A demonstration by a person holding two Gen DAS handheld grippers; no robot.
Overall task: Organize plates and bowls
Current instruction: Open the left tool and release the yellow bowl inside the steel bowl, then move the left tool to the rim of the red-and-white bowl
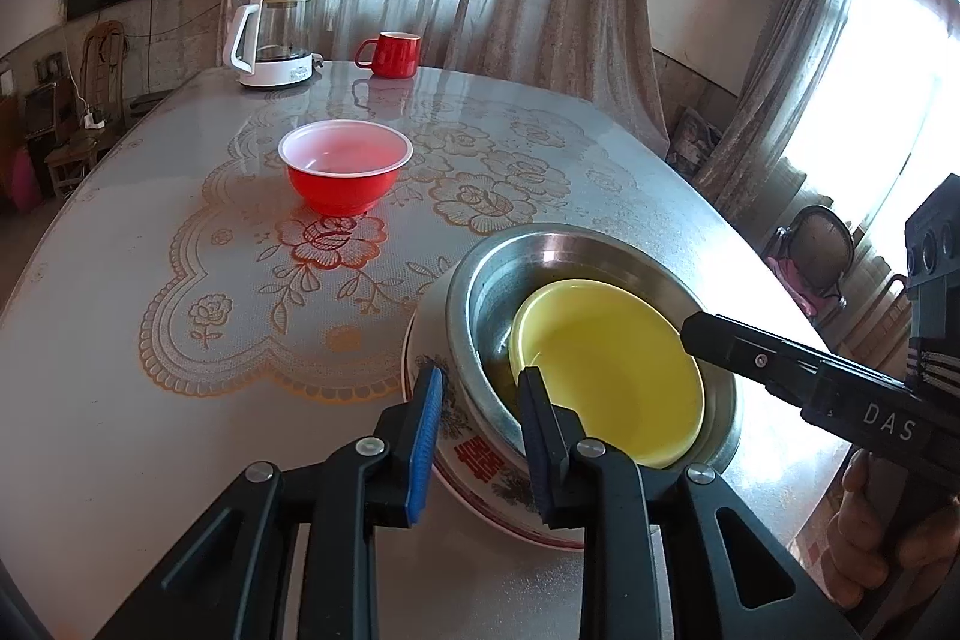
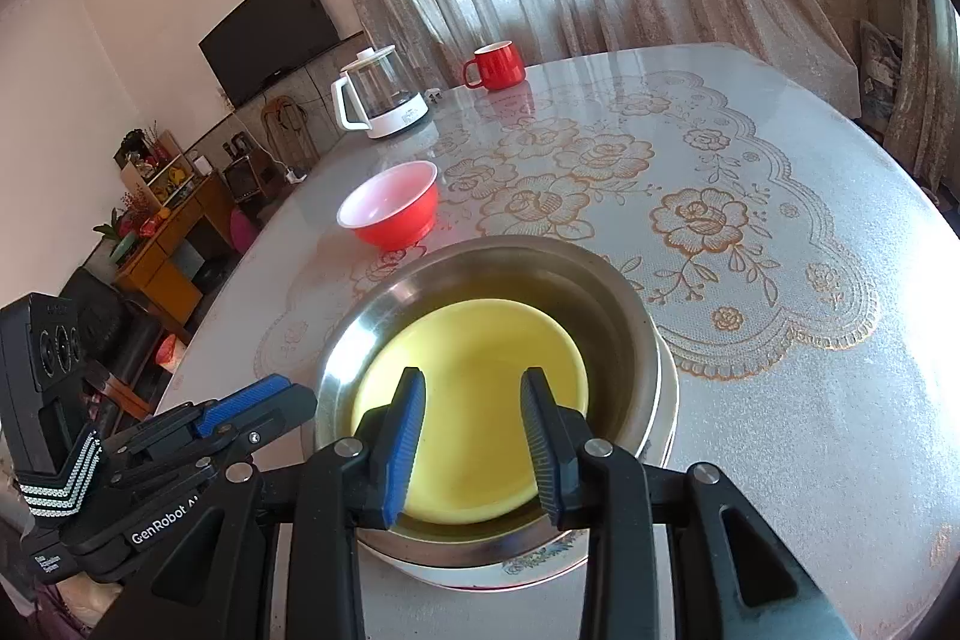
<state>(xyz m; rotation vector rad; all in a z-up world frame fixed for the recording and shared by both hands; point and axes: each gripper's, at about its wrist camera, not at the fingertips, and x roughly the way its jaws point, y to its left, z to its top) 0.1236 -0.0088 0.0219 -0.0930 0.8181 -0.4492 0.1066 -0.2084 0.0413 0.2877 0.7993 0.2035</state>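
A yellow bowl (image 1: 612,376) (image 2: 474,400) lies inside a steel bowl (image 1: 480,292) (image 2: 624,334), which sits in a white patterned bowl (image 1: 474,454) (image 2: 540,562) on the table. My left gripper (image 1: 480,382) is open, its fingers straddling the near rim of the steel bowl. My right gripper (image 2: 474,382) is open and empty, hovering just over the yellow bowl; it shows in the left wrist view (image 1: 696,331) at the bowl's right rim. A red bowl (image 1: 345,172) (image 2: 393,205) with a white inside stands apart further back.
A glass kettle (image 1: 273,37) (image 2: 378,100) and a red mug (image 1: 390,53) (image 2: 497,66) stand at the table's far edge. The table (image 1: 150,430) (image 2: 810,430) has a floral lace-print cover. A chair (image 1: 816,250) stands beyond the right side.
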